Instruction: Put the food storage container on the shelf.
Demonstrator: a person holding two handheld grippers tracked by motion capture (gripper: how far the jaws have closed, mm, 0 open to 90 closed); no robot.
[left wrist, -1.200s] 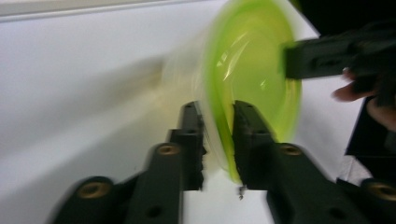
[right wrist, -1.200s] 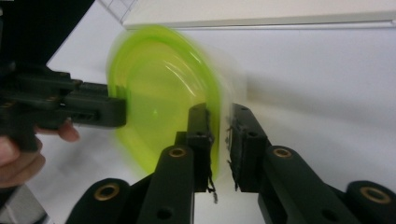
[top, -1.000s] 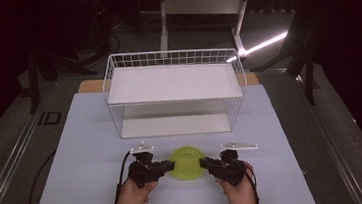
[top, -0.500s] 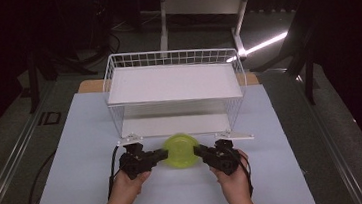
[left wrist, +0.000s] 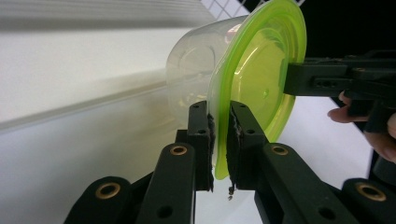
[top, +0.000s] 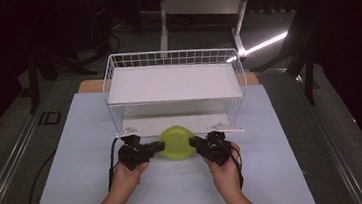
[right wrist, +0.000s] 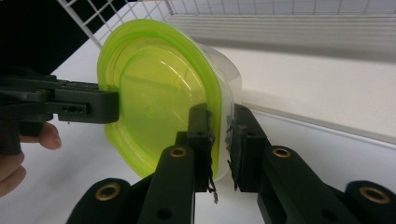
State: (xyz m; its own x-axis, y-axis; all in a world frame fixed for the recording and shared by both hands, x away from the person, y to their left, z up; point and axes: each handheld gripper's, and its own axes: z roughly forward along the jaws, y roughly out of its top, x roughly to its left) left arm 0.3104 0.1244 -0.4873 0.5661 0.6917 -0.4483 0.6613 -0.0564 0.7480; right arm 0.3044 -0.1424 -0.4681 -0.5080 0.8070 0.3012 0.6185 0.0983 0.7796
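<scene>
A white wire rack [top: 174, 82] with two solid white shelves stands at the far middle of the table [top: 74, 157], which is covered by a pale sheet; a strip of bare wood [top: 91, 85] shows at the far edge beside the rack. Beyond the table, a white frame [top: 205, 4] stands on the dark floor, and a bright streak of light [top: 264, 44] lies to its right. A black cable [top: 38, 178] runs off the table's left edge.
</scene>
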